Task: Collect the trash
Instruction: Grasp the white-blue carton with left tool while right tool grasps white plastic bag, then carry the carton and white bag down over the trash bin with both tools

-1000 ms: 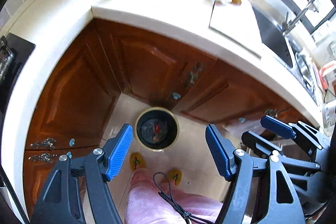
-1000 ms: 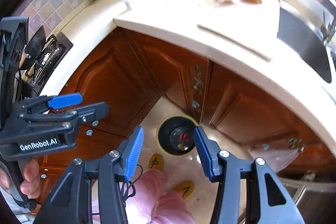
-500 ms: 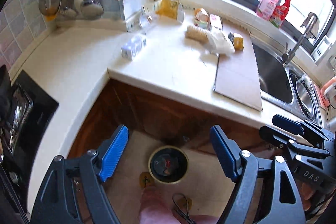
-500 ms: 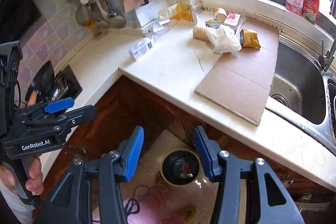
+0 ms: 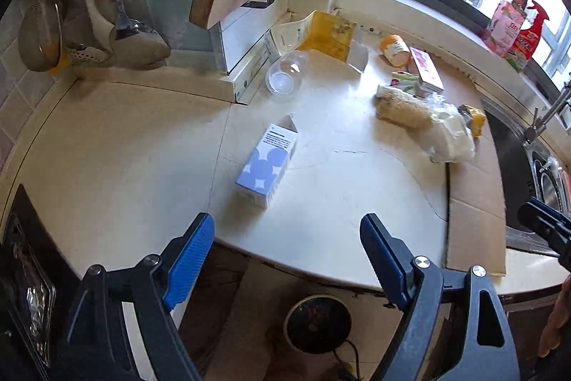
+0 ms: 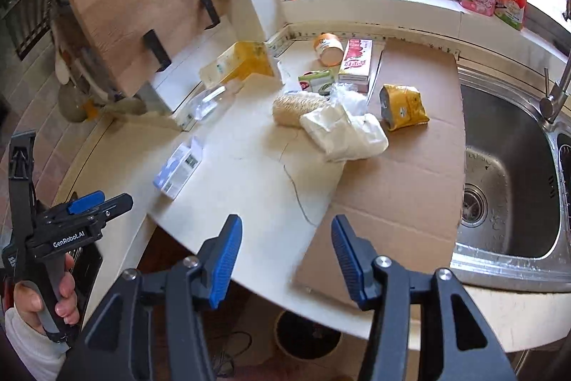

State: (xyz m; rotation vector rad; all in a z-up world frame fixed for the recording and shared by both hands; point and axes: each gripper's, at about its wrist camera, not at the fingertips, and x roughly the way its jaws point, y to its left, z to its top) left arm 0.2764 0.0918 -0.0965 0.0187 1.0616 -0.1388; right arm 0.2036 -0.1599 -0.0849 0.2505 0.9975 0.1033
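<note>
A corner kitchen: a pale stone surface (image 5: pixel 125 159) runs beneath a window, with a steel sink (image 6: pixel 506 174) to the right. Trash lies scattered on it: a blue-and-white carton (image 5: pixel 266 166), a clear plastic cup (image 5: pixel 283 77), a yellow pouch (image 6: pixel 403 108), and a white bag (image 6: pixel 346 131) partly on flat cardboard (image 6: pixel 403 174). The left gripper (image 5: pixel 287 252) and right gripper (image 6: pixel 287 256) hover with fingers apart and just widening, nothing between them. A round bin (image 5: pixel 317 324) stands on the floor below.

Open counter (image 5: pixel 321 202) between blue-white carton (image 5: pixel 266 166) and cardboard sheet (image 6: pixel 403 174); wrappers (image 6: pixel 342 127) crowding far side; sink (image 6: pixel 506 174) rightward.
</note>
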